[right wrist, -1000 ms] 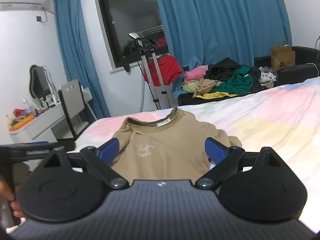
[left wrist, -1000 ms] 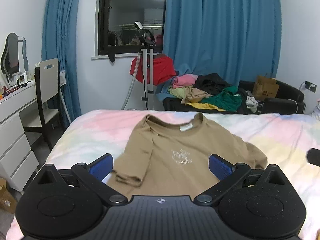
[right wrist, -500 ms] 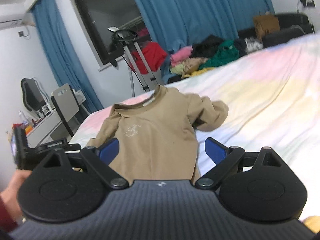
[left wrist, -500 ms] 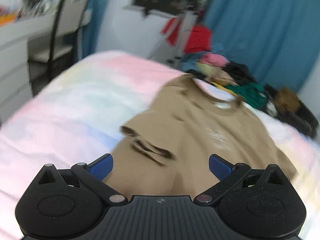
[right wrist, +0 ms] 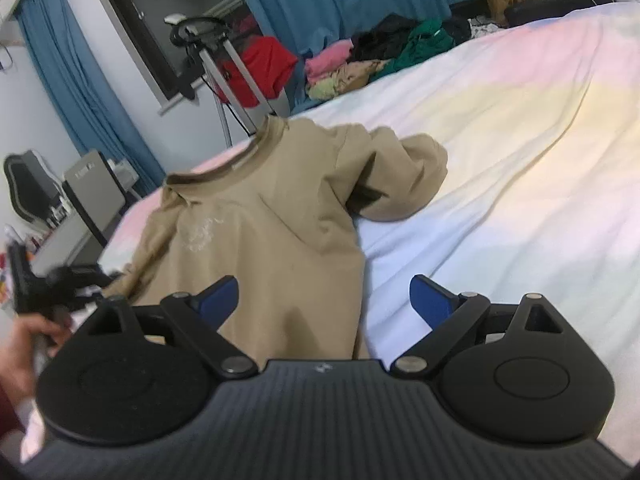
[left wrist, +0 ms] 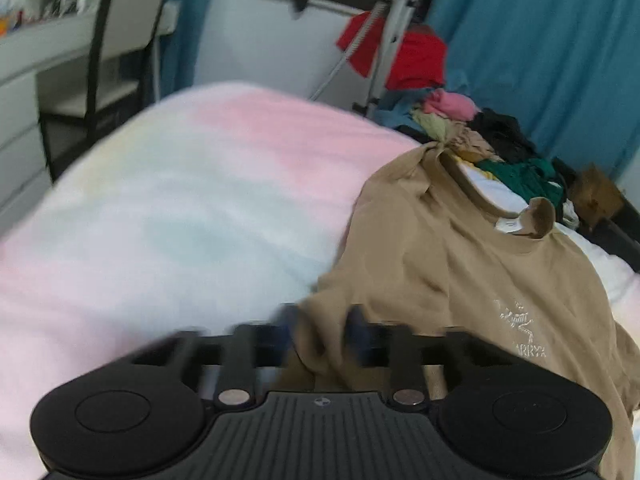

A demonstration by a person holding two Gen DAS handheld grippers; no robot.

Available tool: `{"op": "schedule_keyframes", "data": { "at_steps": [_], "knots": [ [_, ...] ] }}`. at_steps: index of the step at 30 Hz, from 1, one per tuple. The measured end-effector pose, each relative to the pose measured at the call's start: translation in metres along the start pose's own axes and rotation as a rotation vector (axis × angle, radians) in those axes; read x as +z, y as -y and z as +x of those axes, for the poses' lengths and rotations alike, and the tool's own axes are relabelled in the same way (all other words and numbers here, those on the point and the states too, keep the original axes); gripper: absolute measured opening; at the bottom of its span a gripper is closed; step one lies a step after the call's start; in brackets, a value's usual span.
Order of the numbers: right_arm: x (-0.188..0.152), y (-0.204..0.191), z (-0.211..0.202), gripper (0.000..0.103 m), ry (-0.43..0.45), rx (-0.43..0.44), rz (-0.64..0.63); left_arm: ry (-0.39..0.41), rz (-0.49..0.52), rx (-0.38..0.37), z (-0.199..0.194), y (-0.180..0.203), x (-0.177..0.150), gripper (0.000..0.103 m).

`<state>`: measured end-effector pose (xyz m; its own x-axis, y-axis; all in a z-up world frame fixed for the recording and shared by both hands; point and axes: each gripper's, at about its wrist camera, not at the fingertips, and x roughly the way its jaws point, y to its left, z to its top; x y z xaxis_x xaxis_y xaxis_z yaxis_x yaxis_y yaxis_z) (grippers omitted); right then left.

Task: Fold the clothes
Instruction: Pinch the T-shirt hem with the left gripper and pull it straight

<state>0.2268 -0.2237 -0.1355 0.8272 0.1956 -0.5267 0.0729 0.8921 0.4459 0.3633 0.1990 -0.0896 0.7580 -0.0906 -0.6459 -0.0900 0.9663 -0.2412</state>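
Note:
A tan T-shirt (left wrist: pixel 460 272) with a pale chest logo lies face up on the pastel bed (left wrist: pixel 180 208). My left gripper (left wrist: pixel 322 332) is blurred, its blue pads drawn close with the shirt's left sleeve bunched between them. In the right wrist view the tan T-shirt (right wrist: pixel 272 216) stretches away from me, its right sleeve (right wrist: pixel 404 176) crumpled on the sheet. My right gripper (right wrist: pixel 324 296) stands open low over the shirt's right side edge, nothing between its pads. The left gripper (right wrist: pixel 60 284) shows there at the far left, held by a hand (right wrist: pixel 28 340).
Beyond the bed lies a heap of mixed clothes (right wrist: pixel 372 56) on a dark sofa, beside a metal stand with a red garment (right wrist: pixel 260 68). A chair (left wrist: pixel 116 52) and white desk stand left. Blue curtains hang behind. Bare bed (right wrist: pixel 520 152) spreads to the right.
My left gripper dropped to the shirt's left sleeve and its pads came together on the cloth. My right gripper moved lower and to the shirt's right side, staying open.

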Motion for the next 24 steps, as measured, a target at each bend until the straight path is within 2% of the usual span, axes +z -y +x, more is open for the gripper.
{"op": "schedule_keyframes", "data": {
  "at_steps": [2, 6, 8, 12, 15, 17, 18, 20, 21, 22, 24],
  "knots": [
    [-0.002, -0.003, -0.001, 0.094, -0.015, -0.002, 0.008, 0.036, 0.033, 0.0, -0.008, -0.003, 0.016, 0.007],
    [-0.006, -0.013, -0.009, 0.094, -0.013, 0.01, 0.014, 0.121, 0.091, 0.095, -0.024, -0.007, 0.067, 0.005],
    [-0.006, -0.02, -0.011, 0.094, 0.011, -0.004, -0.028, 0.159, 0.13, 0.186, -0.026, -0.009, 0.092, 0.005],
    [-0.006, -0.028, -0.006, 0.094, 0.05, -0.036, -0.091, 0.236, 0.162, 0.42, -0.016, -0.016, 0.138, 0.004],
    [-0.004, -0.031, 0.0, 0.094, 0.061, -0.047, -0.119, 0.255, 0.167, 0.561, 0.004, -0.018, 0.156, 0.004],
    [-0.003, -0.032, 0.003, 0.094, 0.081, -0.056, -0.144, 0.248, 0.154, 0.622, 0.019, -0.02, 0.161, 0.005],
    [-0.003, -0.032, 0.005, 0.094, 0.088, -0.06, -0.153, 0.24, 0.147, 0.611, 0.025, -0.022, 0.159, 0.006],
    [-0.003, -0.031, 0.008, 0.094, 0.1, -0.065, -0.169, 0.234, 0.14, 0.569, 0.034, -0.021, 0.153, 0.015],
    [-0.004, -0.03, 0.01, 0.094, 0.101, -0.067, -0.172, 0.229, 0.146, 0.552, 0.035, -0.019, 0.147, 0.023],
    [-0.004, -0.029, 0.013, 0.094, 0.1, -0.067, -0.173, 0.221, 0.154, 0.537, 0.034, -0.017, 0.141, 0.04],
    [-0.006, -0.028, 0.017, 0.094, 0.096, -0.059, -0.176, 0.201, 0.141, 0.504, 0.025, -0.013, 0.126, 0.051]
  ]
}}
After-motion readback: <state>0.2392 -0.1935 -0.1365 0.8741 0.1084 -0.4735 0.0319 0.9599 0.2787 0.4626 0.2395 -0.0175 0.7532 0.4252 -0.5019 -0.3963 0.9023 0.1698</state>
